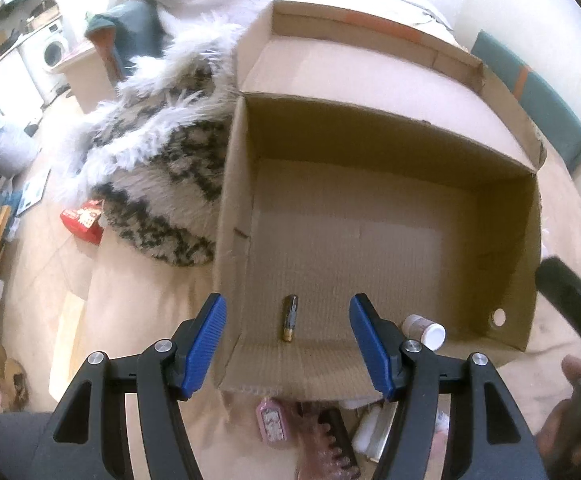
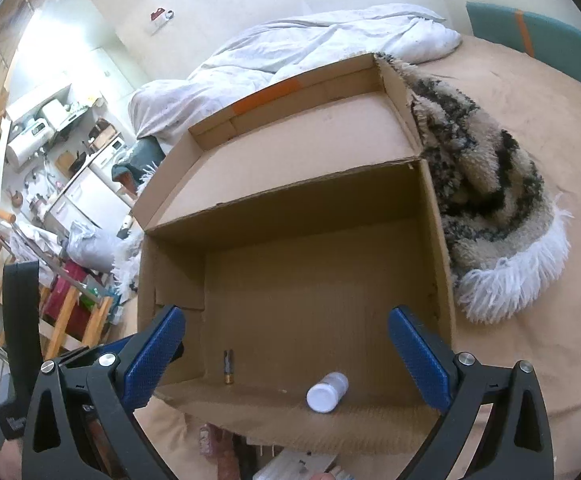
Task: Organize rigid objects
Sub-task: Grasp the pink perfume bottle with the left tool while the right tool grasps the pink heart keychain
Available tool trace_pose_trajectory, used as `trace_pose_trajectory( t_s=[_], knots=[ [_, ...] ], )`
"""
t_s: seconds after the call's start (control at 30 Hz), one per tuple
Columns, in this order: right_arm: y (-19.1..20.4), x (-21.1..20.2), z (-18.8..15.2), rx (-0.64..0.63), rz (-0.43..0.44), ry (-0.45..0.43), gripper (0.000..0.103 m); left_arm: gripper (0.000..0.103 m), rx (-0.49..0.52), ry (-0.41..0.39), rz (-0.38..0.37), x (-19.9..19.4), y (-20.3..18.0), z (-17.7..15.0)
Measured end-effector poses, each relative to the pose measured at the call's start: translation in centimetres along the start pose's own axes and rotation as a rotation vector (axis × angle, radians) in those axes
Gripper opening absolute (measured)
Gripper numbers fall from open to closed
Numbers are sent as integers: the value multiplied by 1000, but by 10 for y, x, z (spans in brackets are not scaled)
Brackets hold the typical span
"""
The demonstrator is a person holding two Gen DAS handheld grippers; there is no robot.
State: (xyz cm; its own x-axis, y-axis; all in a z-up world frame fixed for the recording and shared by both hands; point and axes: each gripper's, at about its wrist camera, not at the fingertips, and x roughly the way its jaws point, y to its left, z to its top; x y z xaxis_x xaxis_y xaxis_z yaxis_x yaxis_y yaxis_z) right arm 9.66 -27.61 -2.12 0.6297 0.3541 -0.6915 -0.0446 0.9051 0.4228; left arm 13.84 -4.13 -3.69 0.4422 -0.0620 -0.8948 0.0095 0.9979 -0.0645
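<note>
An open cardboard box [image 1: 374, 216] sits on the beige bed; it also shows in the right wrist view [image 2: 290, 240]. Inside it lie a dark battery with a gold end [image 1: 289, 317] [image 2: 228, 366] and a small bottle with a white cap [image 1: 424, 330] [image 2: 327, 392], both near the front wall. My left gripper [image 1: 288, 346] is open and empty above the box's front edge. My right gripper [image 2: 286, 360] is open and empty, also above the front edge. Below the box front lie a pink item [image 1: 273, 420], a dark comb [image 1: 336, 446] and a white item [image 1: 372, 432].
A shaggy black-and-white rug [image 1: 162, 148] [image 2: 486, 200] lies beside the box. A white duvet [image 2: 290, 48] is behind it. A red packet [image 1: 82, 220] lies at the bed edge. The right gripper's body [image 1: 574, 308] shows at the left view's right edge.
</note>
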Motion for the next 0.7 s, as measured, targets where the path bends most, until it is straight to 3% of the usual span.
trace_pose_trajectory(
  t_s=[0.57,0.7],
  knots=[
    [-5,-49,-42,17,0,57,103,61,-53,20,4,-28,32,-47],
    [-14,-46,-54,58,-49,103,103,61,-60,33,-3,-22,41,-62]
  ],
)
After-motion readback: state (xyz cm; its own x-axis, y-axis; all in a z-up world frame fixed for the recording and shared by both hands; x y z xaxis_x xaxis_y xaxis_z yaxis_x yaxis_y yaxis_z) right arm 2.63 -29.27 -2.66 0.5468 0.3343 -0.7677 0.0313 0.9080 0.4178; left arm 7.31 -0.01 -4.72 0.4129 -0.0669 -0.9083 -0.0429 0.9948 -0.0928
